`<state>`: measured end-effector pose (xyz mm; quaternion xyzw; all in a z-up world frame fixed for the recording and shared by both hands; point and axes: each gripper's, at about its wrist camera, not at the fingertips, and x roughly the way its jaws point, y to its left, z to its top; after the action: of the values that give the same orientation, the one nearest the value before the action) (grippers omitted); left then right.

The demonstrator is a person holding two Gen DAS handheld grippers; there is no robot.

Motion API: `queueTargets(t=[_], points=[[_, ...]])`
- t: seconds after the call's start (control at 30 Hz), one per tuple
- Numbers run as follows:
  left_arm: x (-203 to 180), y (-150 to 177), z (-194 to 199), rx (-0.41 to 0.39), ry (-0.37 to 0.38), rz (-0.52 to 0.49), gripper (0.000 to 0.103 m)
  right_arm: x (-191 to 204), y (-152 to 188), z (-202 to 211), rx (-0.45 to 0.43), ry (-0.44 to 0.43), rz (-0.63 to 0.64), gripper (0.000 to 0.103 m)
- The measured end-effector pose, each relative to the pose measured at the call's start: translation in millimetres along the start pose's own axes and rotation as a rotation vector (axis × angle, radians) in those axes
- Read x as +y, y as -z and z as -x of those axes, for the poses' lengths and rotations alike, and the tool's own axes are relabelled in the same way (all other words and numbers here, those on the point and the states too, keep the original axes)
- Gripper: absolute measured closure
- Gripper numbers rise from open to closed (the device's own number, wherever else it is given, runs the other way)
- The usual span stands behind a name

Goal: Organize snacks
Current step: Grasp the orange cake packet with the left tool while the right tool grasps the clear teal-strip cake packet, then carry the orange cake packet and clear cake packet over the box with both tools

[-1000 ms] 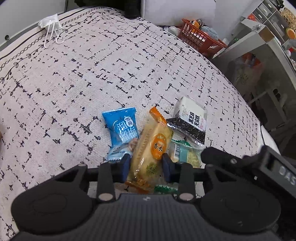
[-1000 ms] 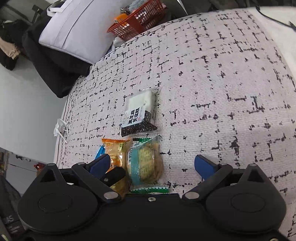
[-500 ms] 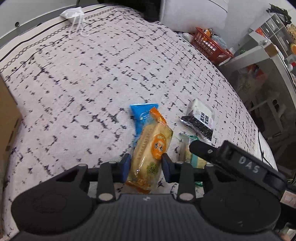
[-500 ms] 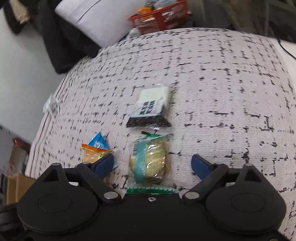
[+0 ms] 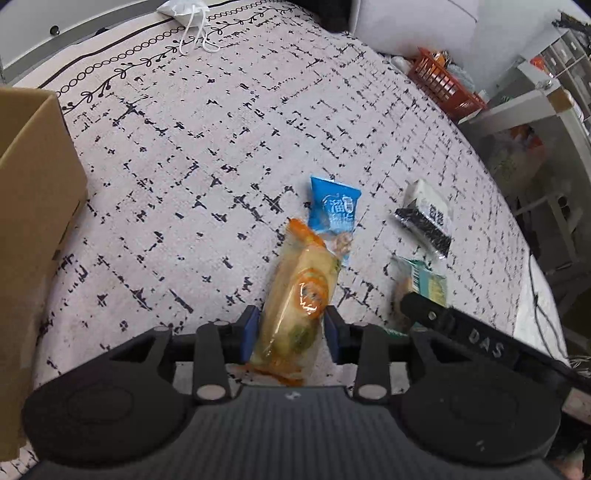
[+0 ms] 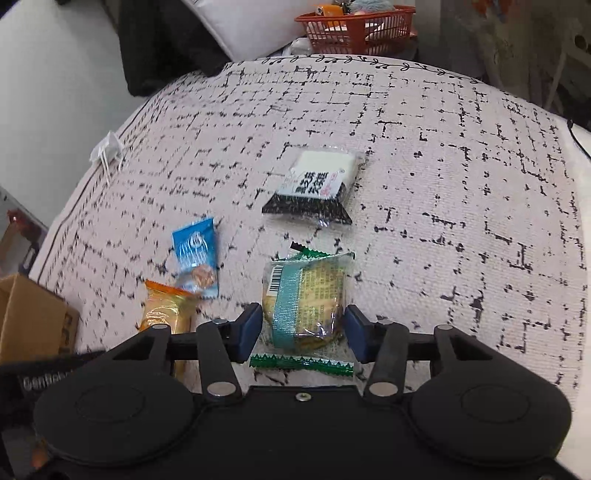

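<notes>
Both wrist fisheyes look steeply down, close over the patterned bedspread (image 5: 258,147); both share the blue snack packet (image 5: 334,206) mid-frame.

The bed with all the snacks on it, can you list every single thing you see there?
Orange-ended clear packet with a yellow cake: one, held in the left tool.
Green-edged clear packet of biscuit: one, between the right tool's pads.
Blue shiny snack packet: one, lying beyond the orange packet.
White and black speckled packet: one, farthest out on the cover.
Brown cardboard box: one, at the left edge.
White face mask: one, at the far border.
Red plastic basket: one, beyond the bed.
Patterned bed cover: one, whitish with black dashes.
Left tool: shut on the orange packet.
Right tool: has just been closing around the green packet.
</notes>
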<state>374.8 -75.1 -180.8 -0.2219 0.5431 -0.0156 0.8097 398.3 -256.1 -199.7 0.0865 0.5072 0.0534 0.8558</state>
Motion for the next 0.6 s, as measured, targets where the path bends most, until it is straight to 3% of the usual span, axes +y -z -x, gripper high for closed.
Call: queueTargets(t=[0.1, 0.2, 0.6], points=[[-2.7, -1.6, -1.3, -0.016, -0.029, -0.023, 0.057, 0.2, 0.8, 1.8, 0.007, 0.013, 0.009, 0.050], [-7.0, -3.6, -4.1, -0.024, -0.037, -0.041, 0.055, 1.9, -0.6, 1.4, -0.006, 0.036, 0.024, 0.039], [-20.6, 5.4, -22.3, -0.029, -0.111, -0.176, 0.055, 7.2, -1.3, -13.6, 0.000, 0.065, 0.095, 0.041]])
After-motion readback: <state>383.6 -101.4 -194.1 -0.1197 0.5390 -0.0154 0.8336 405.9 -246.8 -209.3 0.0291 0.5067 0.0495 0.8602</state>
